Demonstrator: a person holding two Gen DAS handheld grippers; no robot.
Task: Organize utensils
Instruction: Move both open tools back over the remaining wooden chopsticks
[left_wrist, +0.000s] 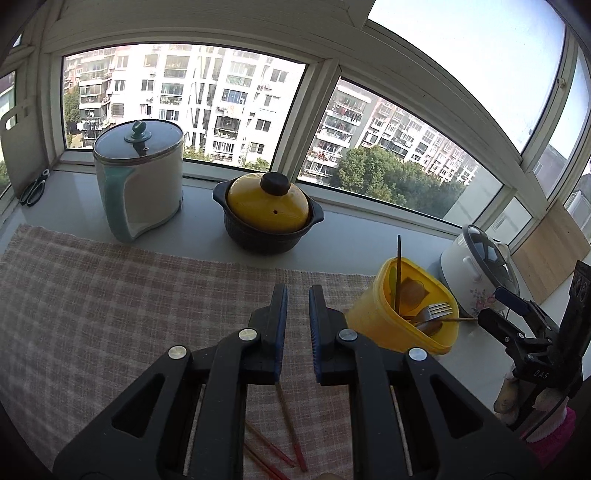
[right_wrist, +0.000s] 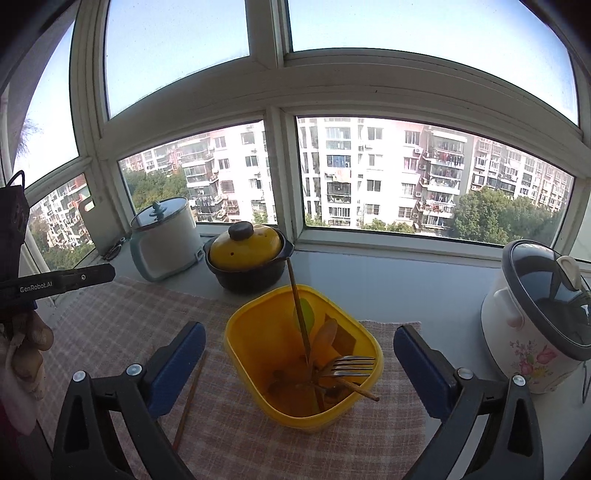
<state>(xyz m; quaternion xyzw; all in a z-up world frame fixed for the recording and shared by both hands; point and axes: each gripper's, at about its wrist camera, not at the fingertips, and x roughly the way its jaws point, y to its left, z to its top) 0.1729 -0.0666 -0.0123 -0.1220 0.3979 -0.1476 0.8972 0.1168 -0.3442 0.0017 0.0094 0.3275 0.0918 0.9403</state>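
Left of the yellow container (right_wrist: 303, 354), loose chopsticks (left_wrist: 291, 435) are seen lying on the checked cloth (left_wrist: 110, 295), not yet collected. The left gripper (left_wrist: 297, 295) is held above them, its fingers narrowly parted, nothing pinched. Inside the container a fork (right_wrist: 347, 367) and one chopstick (right_wrist: 297, 306) are already stored. The right gripper (right_wrist: 299, 354) is spread wide around the container, empty.

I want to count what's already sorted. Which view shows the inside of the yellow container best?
The right wrist view: it looks down into the yellow container, showing a fork, a chopstick and wooden utensils. The left wrist view shows the container more from the side, so its near wall hides most of the contents.
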